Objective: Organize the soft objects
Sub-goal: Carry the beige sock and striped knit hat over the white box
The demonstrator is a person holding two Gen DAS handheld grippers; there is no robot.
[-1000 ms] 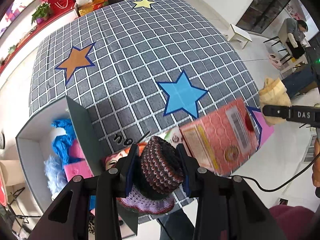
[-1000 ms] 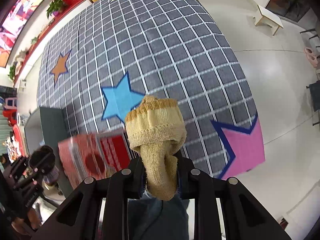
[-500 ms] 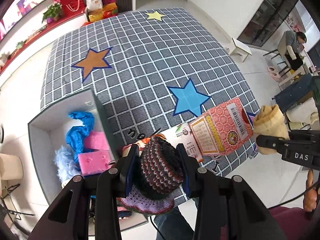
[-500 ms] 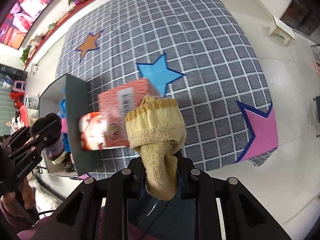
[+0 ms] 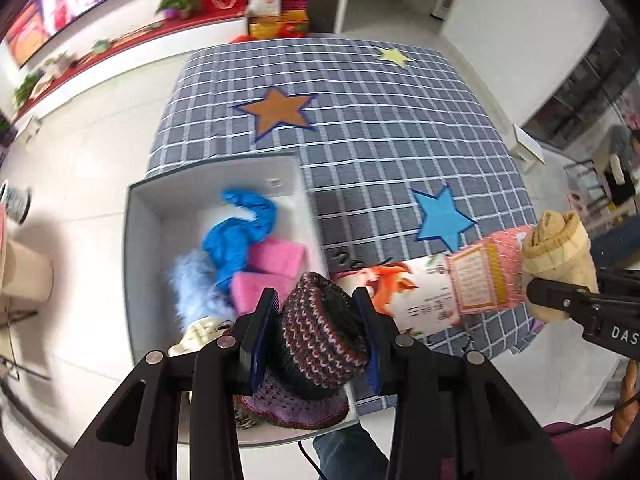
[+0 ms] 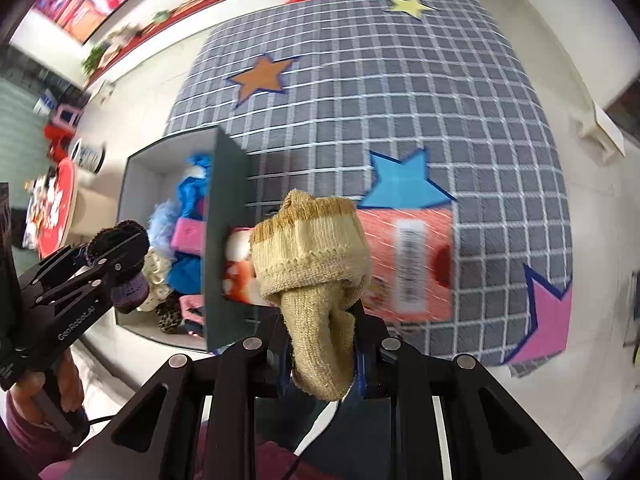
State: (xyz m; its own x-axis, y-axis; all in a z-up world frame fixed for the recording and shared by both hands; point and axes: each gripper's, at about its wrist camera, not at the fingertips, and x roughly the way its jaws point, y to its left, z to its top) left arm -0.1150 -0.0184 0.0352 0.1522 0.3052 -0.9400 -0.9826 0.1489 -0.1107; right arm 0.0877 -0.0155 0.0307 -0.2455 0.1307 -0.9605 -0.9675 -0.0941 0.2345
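Striped wool hat [image 5: 322, 332], clamped between the left gripper [image 5: 316, 332] pads, hangs above the box [image 5: 140, 264], near its edge. In the right view, the right gripper [image 6: 322, 360] grips a tan sock [image 6: 312, 264] beside the box.

Two pink sponges [image 5: 276, 256]; one grey box [image 5: 140, 264]; four stars [image 5: 276, 112]

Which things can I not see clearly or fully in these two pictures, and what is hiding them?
- Bottom of the storage box, left wrist view: the left tongs and their knitted hat cover it.
- Box contents, right wrist view: the dark box wall hides most.
- Pink package text, right wrist view: blurred, and the beige sock covers one end.
- Person at the left wrist view's right edge: small, cut off.
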